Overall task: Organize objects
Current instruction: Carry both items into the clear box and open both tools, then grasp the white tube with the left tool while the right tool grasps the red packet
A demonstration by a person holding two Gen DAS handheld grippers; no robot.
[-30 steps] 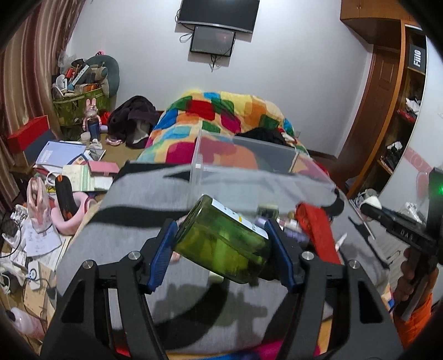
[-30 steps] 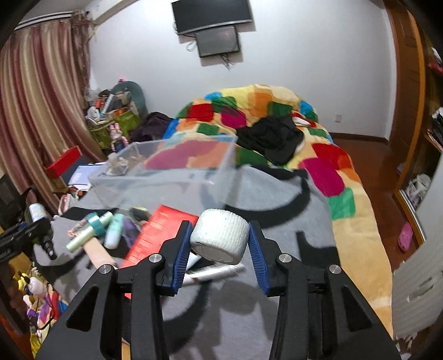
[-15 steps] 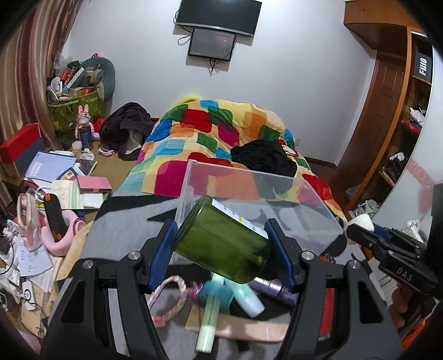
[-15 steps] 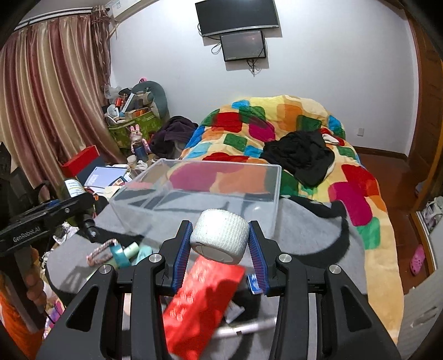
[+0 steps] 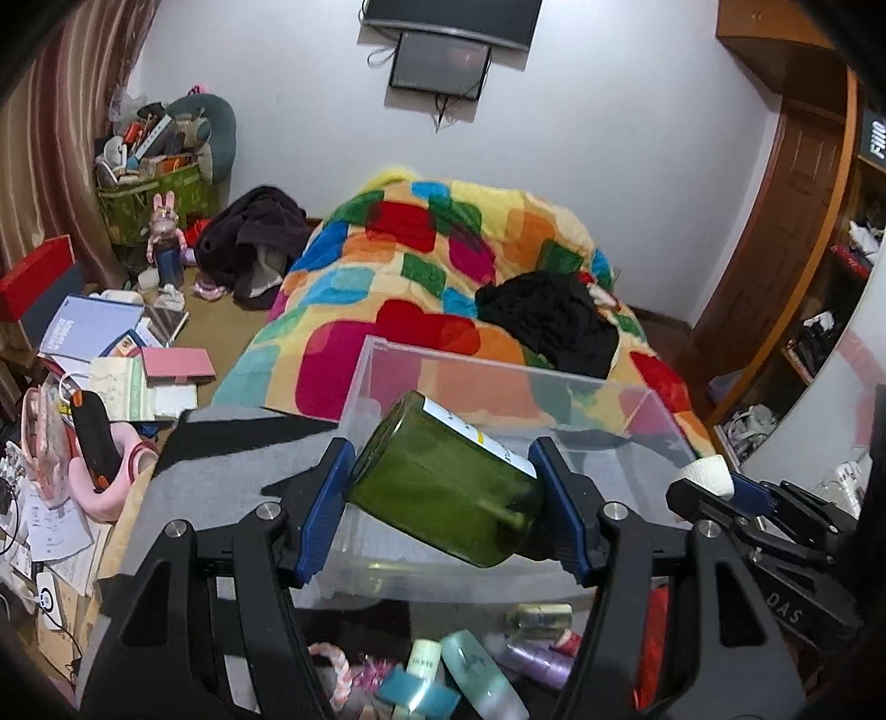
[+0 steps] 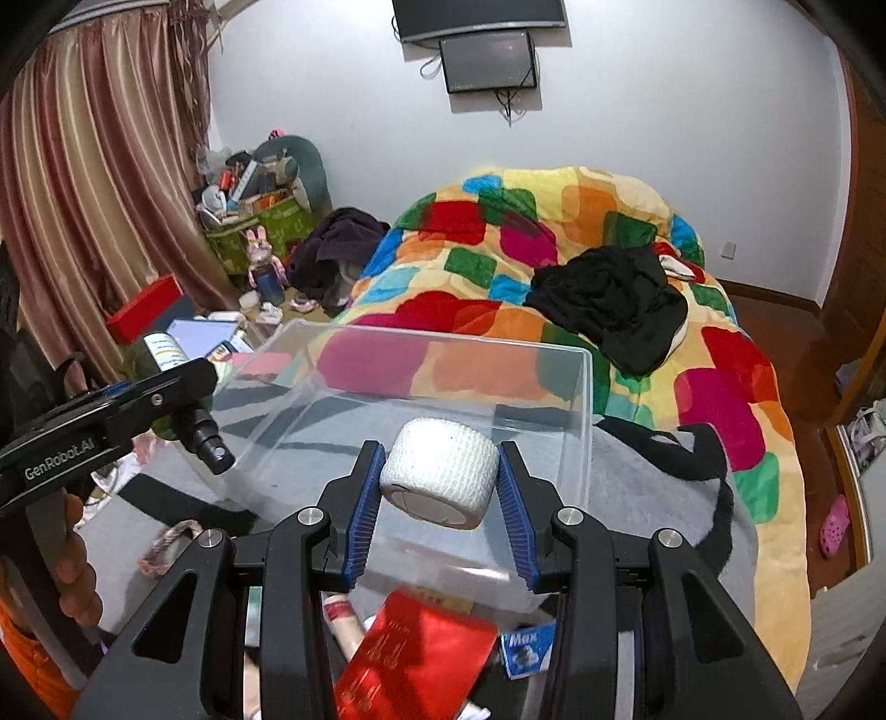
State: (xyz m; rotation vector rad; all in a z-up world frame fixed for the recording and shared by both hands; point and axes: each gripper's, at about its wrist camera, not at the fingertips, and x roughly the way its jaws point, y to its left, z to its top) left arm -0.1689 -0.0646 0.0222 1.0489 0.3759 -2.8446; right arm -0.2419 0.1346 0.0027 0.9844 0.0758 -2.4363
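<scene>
Gripping green bottle (image 5: 443,487), left claw (image 5: 443,501)

— What sort of room am I steering through here?

— A lived-in bedroom in a home, from what I see. There's a bed (image 6: 692,421) under a bright patchwork quilt (image 5: 443,266), dark clothes (image 6: 614,299) dumped on it, striped curtains (image 6: 94,166) and a wall-mounted television (image 5: 448,22).

— Tidy?

— No. Books and papers (image 5: 111,354) litter the floor, beside a green basket (image 5: 149,199) stuffed with odds and ends.
</scene>
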